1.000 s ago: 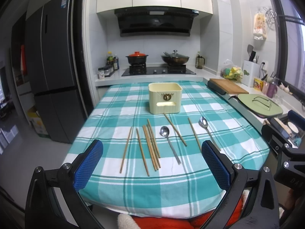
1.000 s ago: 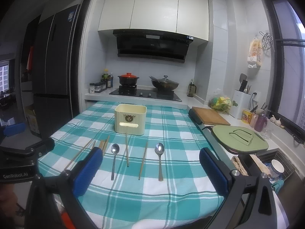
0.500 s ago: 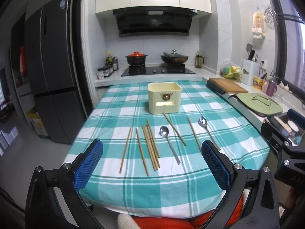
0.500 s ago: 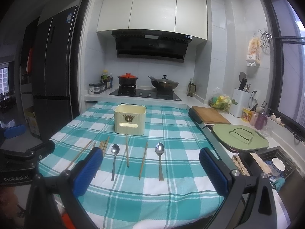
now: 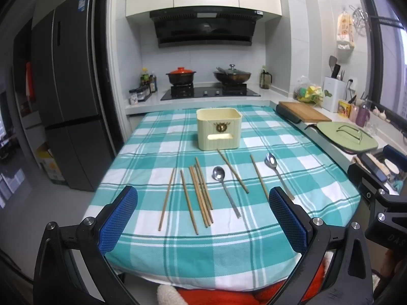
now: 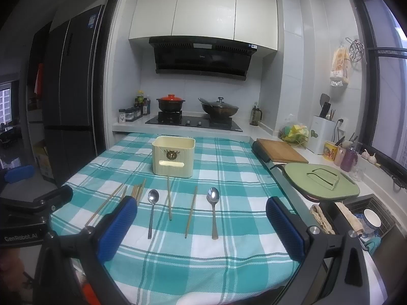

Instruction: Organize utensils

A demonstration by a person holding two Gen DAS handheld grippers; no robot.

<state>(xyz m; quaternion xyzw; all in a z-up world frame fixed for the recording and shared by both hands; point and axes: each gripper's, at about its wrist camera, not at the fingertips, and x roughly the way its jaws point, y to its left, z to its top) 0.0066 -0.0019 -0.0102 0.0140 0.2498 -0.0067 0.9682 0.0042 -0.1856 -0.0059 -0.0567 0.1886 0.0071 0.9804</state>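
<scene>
A cream utensil holder (image 5: 219, 128) stands upright on the teal checked tablecloth (image 5: 178, 244); it also shows in the right wrist view (image 6: 173, 156). Several wooden chopsticks (image 5: 201, 193) and two metal spoons (image 5: 226, 190) (image 5: 277, 172) lie loose in front of it. In the right wrist view the spoons (image 6: 152, 211) (image 6: 213, 211) and chopsticks (image 6: 169, 198) lie ahead. My left gripper (image 5: 203, 218) is open and empty, above the table's near edge. My right gripper (image 6: 201, 228) is open and empty, near the front right.
A stove with a red-lidded pot (image 5: 181, 75) and a wok (image 5: 232, 75) is behind the table. A wooden cutting board (image 5: 302, 111) and a green lid (image 5: 346, 139) lie on the right counter. A dark fridge (image 5: 68, 101) stands at the left.
Both grippers have drifted only slightly; the view is nearly the same. The utensils have not moved.
</scene>
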